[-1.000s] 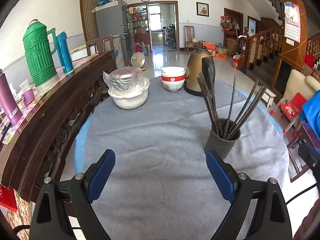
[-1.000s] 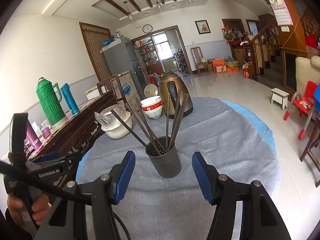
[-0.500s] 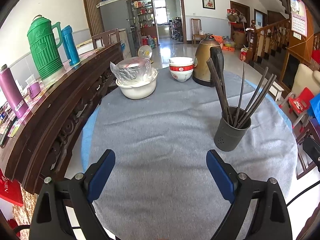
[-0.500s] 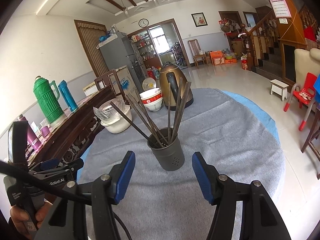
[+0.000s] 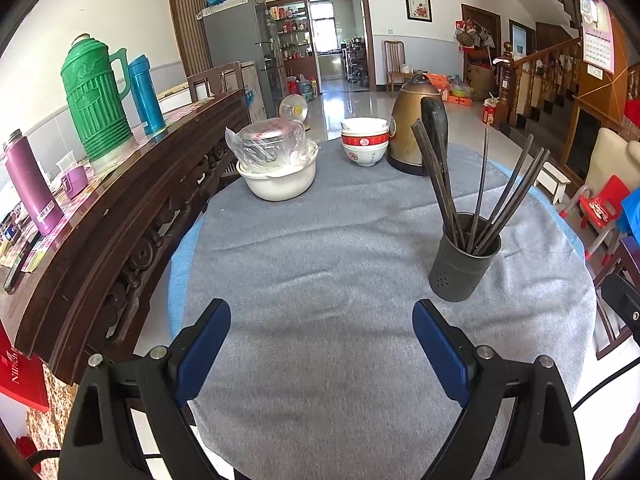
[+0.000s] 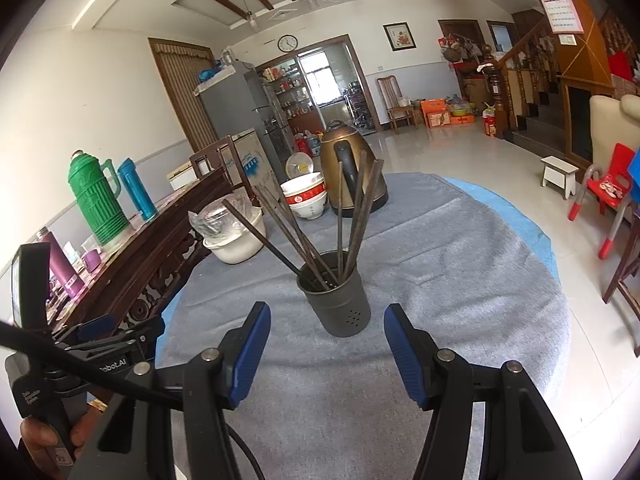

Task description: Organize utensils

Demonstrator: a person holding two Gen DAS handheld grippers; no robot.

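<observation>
Grey cloth (image 5: 320, 264) covers the round table, bearing, left to right, one covered white pot (image 5: 276, 168), three stacked bowls (image 5: 364, 142), one brass kettle (image 5: 412, 128) and one dark holder (image 6: 336, 300) with about seven chopsticks (image 6: 304, 236). Left gripper (image 5: 320, 344) gapes wide, empty. Right gripper (image 6: 326, 350), half open and empty, faces the holder.

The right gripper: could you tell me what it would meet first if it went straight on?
Most likely the holder with chopsticks: it stands centred just ahead of the open right gripper, nothing between; the gripper might touch the tablecloth just short of it.
</observation>
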